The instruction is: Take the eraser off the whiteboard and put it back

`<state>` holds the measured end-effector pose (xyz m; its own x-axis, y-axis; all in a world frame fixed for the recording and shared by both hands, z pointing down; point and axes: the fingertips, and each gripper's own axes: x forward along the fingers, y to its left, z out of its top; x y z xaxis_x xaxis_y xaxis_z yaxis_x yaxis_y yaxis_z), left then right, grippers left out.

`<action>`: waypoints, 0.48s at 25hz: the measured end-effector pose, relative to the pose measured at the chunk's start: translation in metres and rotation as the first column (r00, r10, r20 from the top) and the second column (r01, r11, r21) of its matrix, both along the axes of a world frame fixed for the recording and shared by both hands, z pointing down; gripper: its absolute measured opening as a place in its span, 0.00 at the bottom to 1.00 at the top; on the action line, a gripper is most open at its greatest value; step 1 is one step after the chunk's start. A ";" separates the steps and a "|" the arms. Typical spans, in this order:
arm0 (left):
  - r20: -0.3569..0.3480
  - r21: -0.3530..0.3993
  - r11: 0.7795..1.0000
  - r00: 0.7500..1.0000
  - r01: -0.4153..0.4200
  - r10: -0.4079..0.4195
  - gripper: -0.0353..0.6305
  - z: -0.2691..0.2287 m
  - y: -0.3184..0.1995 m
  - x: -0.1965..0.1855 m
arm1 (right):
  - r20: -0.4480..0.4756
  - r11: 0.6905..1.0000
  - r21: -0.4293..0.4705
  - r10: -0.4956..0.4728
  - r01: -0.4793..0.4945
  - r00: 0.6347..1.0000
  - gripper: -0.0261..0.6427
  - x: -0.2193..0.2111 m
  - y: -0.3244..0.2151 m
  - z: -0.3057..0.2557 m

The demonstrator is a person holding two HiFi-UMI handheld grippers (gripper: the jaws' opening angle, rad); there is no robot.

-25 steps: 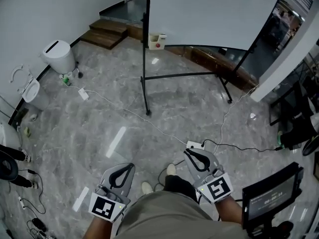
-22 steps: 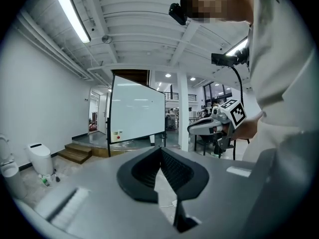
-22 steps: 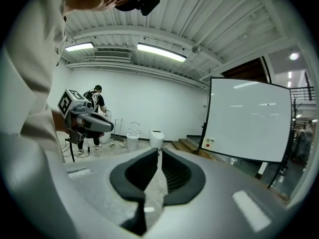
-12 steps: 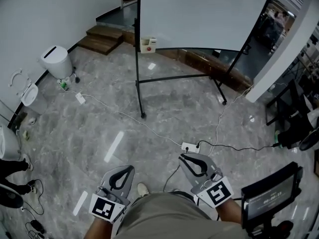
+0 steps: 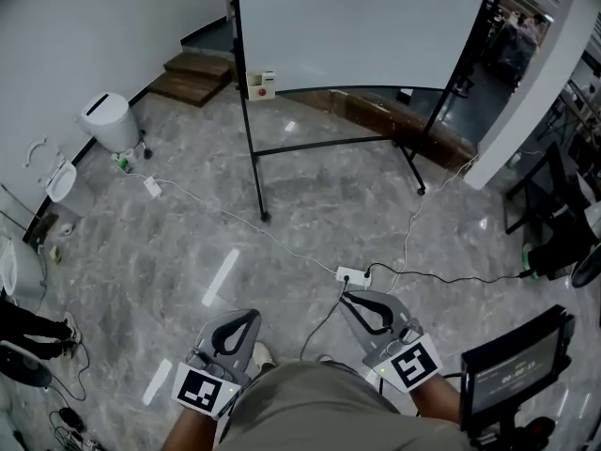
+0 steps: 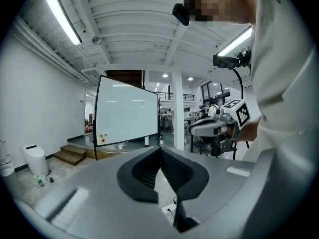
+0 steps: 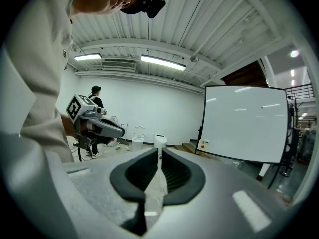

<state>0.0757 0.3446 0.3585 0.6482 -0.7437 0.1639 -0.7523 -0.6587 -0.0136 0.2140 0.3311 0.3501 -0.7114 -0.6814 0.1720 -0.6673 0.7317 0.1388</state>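
A white eraser (image 5: 262, 83) with a red dot sits at the lower left corner of the whiteboard (image 5: 357, 26), which stands on a black frame across the room. Both grippers hang low in front of the person, far from the board. My left gripper (image 5: 251, 315) is shut with nothing in it, and so is my right gripper (image 5: 346, 298). In the left gripper view the jaws (image 6: 160, 148) meet, with the eraser (image 6: 103, 138) small under the board (image 6: 127, 113). The right gripper view shows its jaws (image 7: 160, 149) closed and the eraser (image 7: 203, 145) at the board's (image 7: 244, 123) corner.
A power strip (image 5: 353, 274) and its cables lie on the marble floor just ahead of the grippers. A white bin (image 5: 109, 120) stands by the left wall, wooden steps (image 5: 197, 71) behind the board. A screen on a stand (image 5: 512, 374) and a pillar (image 5: 535, 92) are at the right.
The person has walked forward: the power strip and floor slid nearer, and the whiteboard shifted left in the head view. Both grippers stayed shut and empty.
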 end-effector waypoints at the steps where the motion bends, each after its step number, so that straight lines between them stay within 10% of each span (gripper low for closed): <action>1: 0.003 0.000 1.000 1.000 0.005 -0.005 0.06 -0.001 0.002 0.006 | 0.005 1.000 0.002 -0.005 0.005 1.000 0.08 0.006 0.001 0.000; 12: 0.031 -0.011 0.999 0.998 0.048 -0.047 0.06 -0.002 0.022 0.052 | 0.030 0.999 -0.003 -0.032 0.032 0.999 0.08 0.056 0.019 0.001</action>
